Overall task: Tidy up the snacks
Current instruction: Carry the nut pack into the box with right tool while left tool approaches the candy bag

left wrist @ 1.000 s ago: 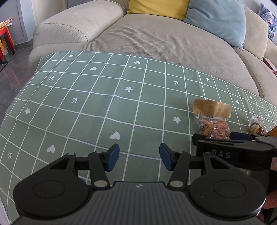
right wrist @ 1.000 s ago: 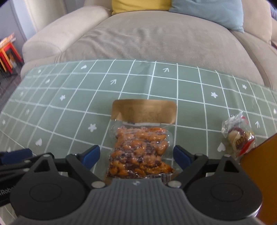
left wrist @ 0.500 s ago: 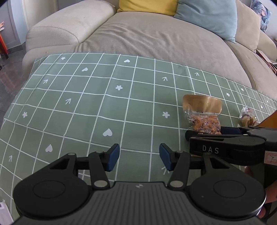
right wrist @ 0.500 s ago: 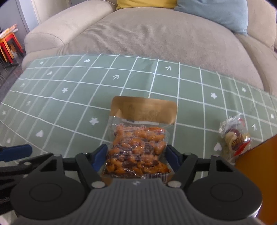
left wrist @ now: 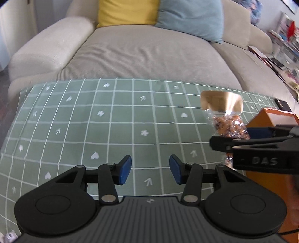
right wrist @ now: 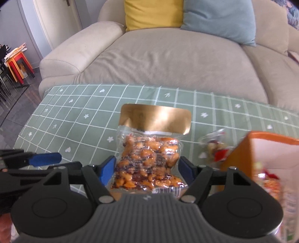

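Right tongs (right wrist: 146,171): blue pads pressed against both sides of a clear nut packet (right wrist: 149,158), gripped near its lower end. The packet, with a gold header strip at its far end, was raised off the worktop (right wrist: 74,119), as the left wrist view showed it (left wrist: 227,121) standing above the cloth.

Left tongs (left wrist: 150,172): pads parted by a moderate gap, nothing between them, poised over the green checked cloth (left wrist: 93,130) covering the worktop.

Orange box (right wrist: 241,149): open-topped, just to the right of the held packet; red and clear wrappers were visible inside it, blurred.

Small wrapped snack (right wrist: 214,144): lay on the cloth between the packet and the orange box, close against the box's near corner; whether it touched the box could not be told.

Background: beige sofa (right wrist: 168,56) behind the worktop, carrying a yellow cushion (right wrist: 153,13) and a pale blue cushion (right wrist: 220,18) side by side. Red and orange stools (right wrist: 17,63) stood on the floor at far left.
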`<state>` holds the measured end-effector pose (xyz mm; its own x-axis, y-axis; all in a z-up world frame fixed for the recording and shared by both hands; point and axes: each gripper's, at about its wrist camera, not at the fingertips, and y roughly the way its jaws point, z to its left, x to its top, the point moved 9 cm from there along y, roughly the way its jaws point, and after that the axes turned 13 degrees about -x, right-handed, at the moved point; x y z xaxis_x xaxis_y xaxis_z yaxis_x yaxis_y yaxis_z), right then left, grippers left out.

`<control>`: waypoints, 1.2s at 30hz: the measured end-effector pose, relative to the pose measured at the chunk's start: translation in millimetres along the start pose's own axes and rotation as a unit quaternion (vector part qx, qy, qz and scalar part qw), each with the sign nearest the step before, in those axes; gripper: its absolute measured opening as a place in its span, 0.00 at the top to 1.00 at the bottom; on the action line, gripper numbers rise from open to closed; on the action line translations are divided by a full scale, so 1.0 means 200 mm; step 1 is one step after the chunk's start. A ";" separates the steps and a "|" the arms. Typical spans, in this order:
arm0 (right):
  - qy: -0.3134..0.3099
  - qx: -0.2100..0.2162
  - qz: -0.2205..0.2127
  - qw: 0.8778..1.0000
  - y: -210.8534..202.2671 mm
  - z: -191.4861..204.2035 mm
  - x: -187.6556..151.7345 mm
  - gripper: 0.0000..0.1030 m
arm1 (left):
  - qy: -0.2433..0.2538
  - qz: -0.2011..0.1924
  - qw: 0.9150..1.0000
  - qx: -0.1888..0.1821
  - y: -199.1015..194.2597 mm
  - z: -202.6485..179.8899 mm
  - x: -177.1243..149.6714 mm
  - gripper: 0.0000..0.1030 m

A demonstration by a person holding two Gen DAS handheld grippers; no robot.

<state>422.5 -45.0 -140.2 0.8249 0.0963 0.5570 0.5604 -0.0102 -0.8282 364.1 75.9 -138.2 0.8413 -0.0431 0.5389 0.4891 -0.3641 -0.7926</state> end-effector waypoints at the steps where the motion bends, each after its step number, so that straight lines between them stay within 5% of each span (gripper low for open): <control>1: -0.001 -0.001 -0.001 1.000 -0.03 -0.03 0.00 0.32 | 0.007 0.002 1.000 -0.001 -0.01 -0.03 0.01 0.46; 7: -0.003 -0.001 -0.003 1.000 -0.22 -0.22 0.00 0.32 | 0.043 0.037 0.998 -0.003 0.02 -0.19 0.03 0.46; 14: 0.009 -0.011 -0.001 1.000 -0.36 -0.49 -0.03 0.32 | 0.106 0.045 0.992 -0.060 0.17 -0.47 0.13 0.46; 29: -0.009 -0.025 0.054 0.998 -0.23 -0.85 -0.17 0.31 | 0.187 0.084 0.975 -0.083 0.64 -0.74 0.22 0.46; 36: -0.008 -0.022 0.069 0.997 -0.14 -0.90 -0.18 0.31 | 0.261 0.085 0.959 -0.070 0.75 -0.74 0.24 0.43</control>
<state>390.3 -228.0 -126.8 0.8931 0.1076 0.4368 0.4449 -0.0684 -0.8929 443.7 -118.1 -189.8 0.6579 -0.5596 0.5039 0.2896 -0.4298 -0.8553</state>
